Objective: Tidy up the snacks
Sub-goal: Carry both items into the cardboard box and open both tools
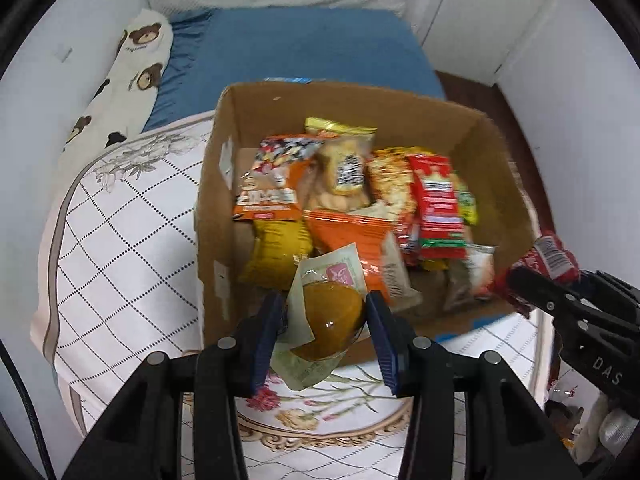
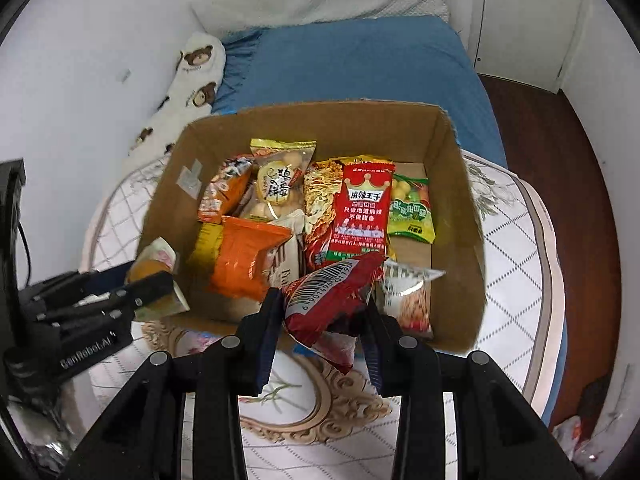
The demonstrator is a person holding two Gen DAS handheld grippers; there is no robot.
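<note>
A cardboard box [image 1: 216,184] [image 2: 460,208] stands on the bed, holding several snack packets [image 1: 352,200] [image 2: 344,216]. My left gripper [image 1: 326,320] is shut on a packaged golden-brown pastry [image 1: 332,320] at the box's near wall; it also shows at the left of the right wrist view [image 2: 160,284], as does the left gripper [image 2: 156,288]. My right gripper [image 2: 324,316] is shut on a dark red packet with a barcode [image 2: 332,300], held over the box's near edge. It appears at the right of the left wrist view [image 1: 536,276] with the red packet [image 1: 548,256].
The box sits on a white quilted bed cover [image 1: 120,240] with floral trim. A blue sheet [image 1: 304,48] lies behind, a bear-print pillow [image 1: 132,68] along the left wall. Wooden floor [image 2: 552,160] and a white door [image 2: 520,20] are to the right.
</note>
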